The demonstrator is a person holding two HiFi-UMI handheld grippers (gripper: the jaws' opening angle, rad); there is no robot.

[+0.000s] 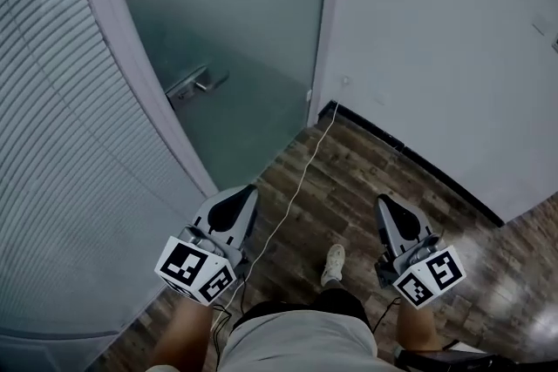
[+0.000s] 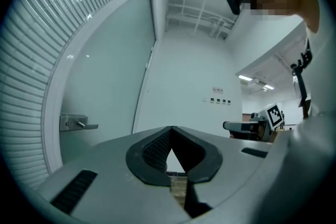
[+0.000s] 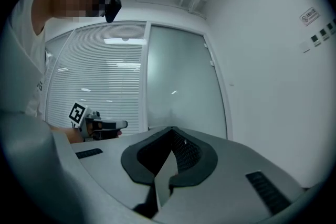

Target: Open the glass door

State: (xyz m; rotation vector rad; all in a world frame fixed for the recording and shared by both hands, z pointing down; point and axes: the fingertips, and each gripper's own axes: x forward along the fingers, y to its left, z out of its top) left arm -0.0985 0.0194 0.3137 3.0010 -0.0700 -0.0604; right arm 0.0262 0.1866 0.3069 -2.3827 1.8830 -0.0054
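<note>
The frosted glass door (image 1: 235, 4) stands ahead, closed against its frame, with a metal lever handle (image 1: 193, 84) on its left side. My left gripper (image 1: 242, 194) is held low above the floor, short of the door and below the handle, with its jaws shut and nothing in them. My right gripper (image 1: 383, 205) is further right, facing the white wall, also shut and empty. In the left gripper view the handle (image 2: 76, 123) shows at the left, well beyond the left gripper (image 2: 171, 128). The right gripper view shows the door (image 3: 181, 81) past the right gripper (image 3: 172, 128).
A curved partition with slatted blinds (image 1: 52, 144) runs along the left of the door. A white wall (image 1: 436, 39) with black skirting stands at the right. A thin white cable (image 1: 301, 179) lies across the wooden floor (image 1: 357, 179). The person's shoe (image 1: 333, 264) is between the grippers.
</note>
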